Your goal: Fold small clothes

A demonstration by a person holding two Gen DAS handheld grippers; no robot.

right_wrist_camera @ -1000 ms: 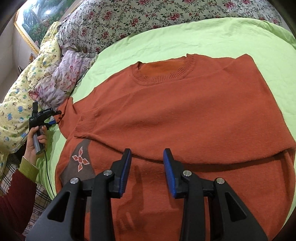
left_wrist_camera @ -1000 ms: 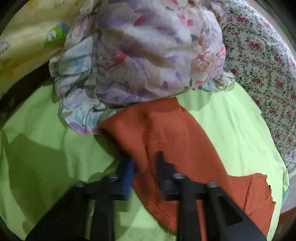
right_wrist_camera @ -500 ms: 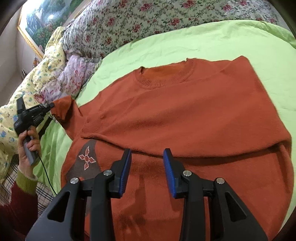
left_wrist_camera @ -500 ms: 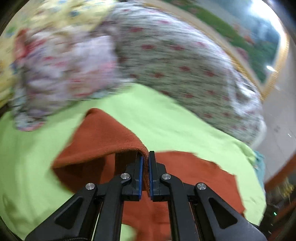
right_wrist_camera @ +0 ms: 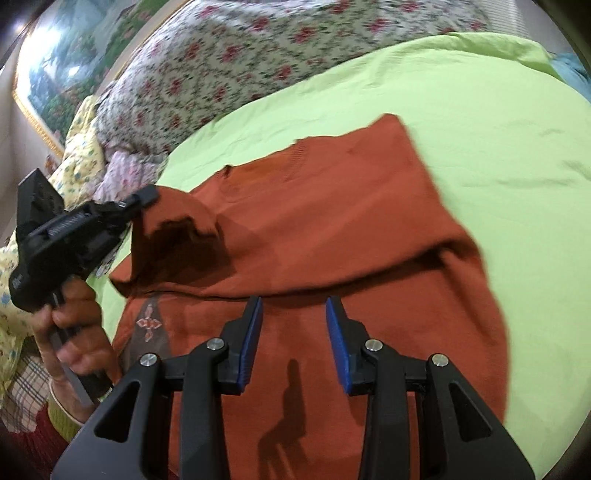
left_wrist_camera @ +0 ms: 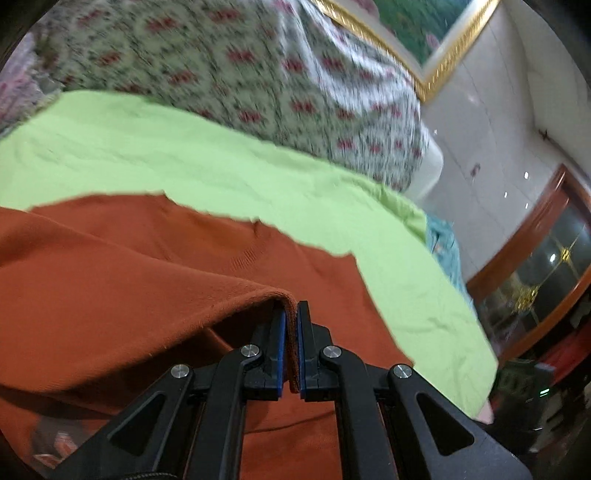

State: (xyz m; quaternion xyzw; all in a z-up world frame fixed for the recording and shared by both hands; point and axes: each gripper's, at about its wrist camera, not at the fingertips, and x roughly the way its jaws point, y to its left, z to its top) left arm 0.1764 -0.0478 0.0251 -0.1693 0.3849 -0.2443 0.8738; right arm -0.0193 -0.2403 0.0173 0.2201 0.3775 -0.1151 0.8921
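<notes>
Orange sweater [right_wrist_camera: 332,236] lies spread on the green sheet [right_wrist_camera: 480,129]. My left gripper [left_wrist_camera: 290,314] is clamped on its sleeve edge, fabric pinched between the blue pads. My right gripper [right_wrist_camera: 293,306] hangs over the lower body, jaws wide apart, holding nothing. Versus 0.5 s ago: sleeve now lifted and carried inward over the chest. Floral quilt [right_wrist_camera: 240,66] behind.

Gold-framed painting [left_wrist_camera: 413,33] on white wall [left_wrist_camera: 491,122]; floral quilt [right_wrist_camera: 236,62] below.
</notes>
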